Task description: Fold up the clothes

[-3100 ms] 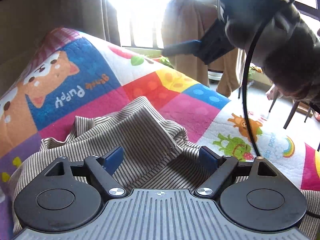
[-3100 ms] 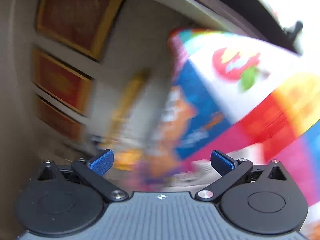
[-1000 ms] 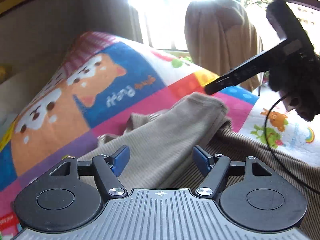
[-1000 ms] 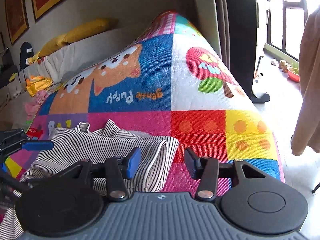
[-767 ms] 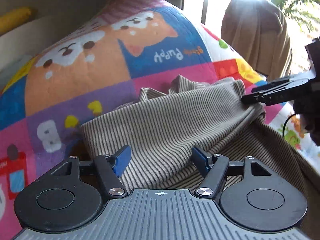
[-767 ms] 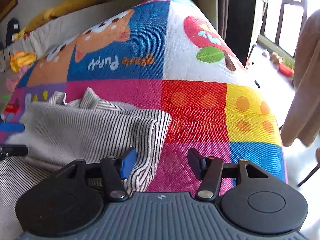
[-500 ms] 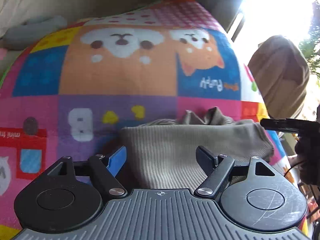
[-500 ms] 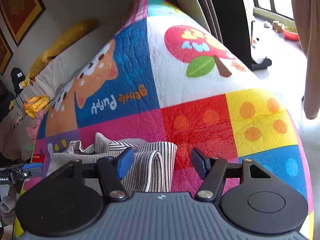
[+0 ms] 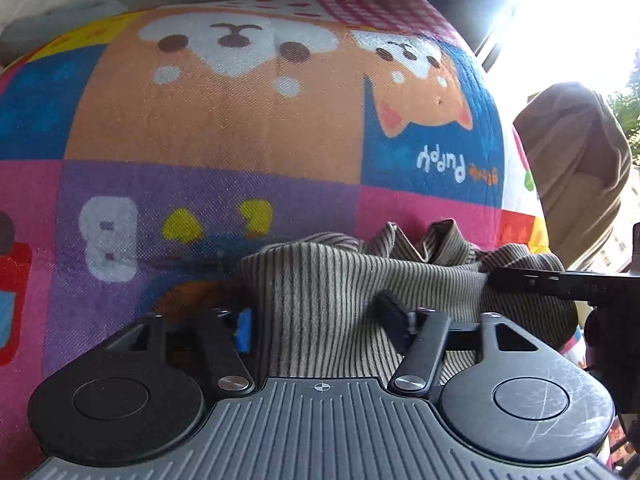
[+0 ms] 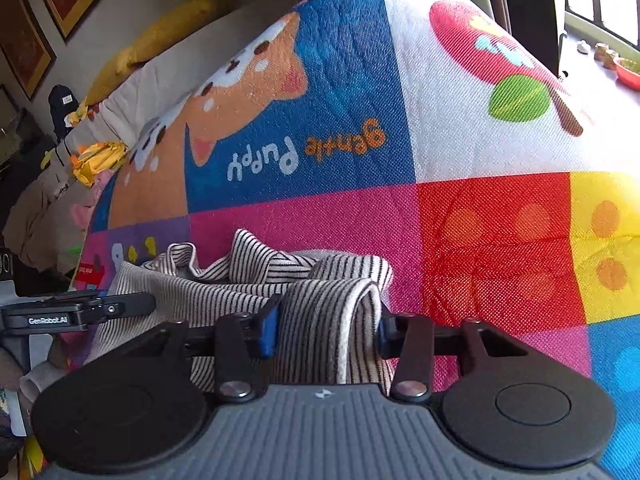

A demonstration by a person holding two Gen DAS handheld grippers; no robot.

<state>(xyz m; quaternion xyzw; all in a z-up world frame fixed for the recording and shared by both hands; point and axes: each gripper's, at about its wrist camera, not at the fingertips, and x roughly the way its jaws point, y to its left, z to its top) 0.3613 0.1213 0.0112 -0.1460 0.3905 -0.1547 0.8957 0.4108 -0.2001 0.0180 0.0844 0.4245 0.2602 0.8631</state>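
Observation:
A striped black-and-white garment point(image 9: 320, 292) lies bunched on a colourful play mat point(image 9: 200, 128). My left gripper point(image 9: 316, 320) straddles the left end of the folded fabric, jaws narrowed and pressing into the cloth. My right gripper point(image 10: 326, 330) straddles the right folded end of the garment point(image 10: 328, 320), its blue pads against the cloth on both sides. Each gripper shows in the other's view: the right one point(image 9: 560, 280) at the garment's right edge, the left one point(image 10: 80, 312) at its left edge.
The mat point(image 10: 480, 220) has blue, pink, red and yellow panels with a puppy picture. A brown cloth-draped chair point(image 9: 576, 168) stands by the bright window. A yellow cushion point(image 10: 160, 36) and clutter point(image 10: 96, 156) lie beyond the mat's far left edge.
Both grippers have dropped onto the two ends of the folded garment and their jaws have narrowed onto the fabric. The fold now lies lower on the mat.

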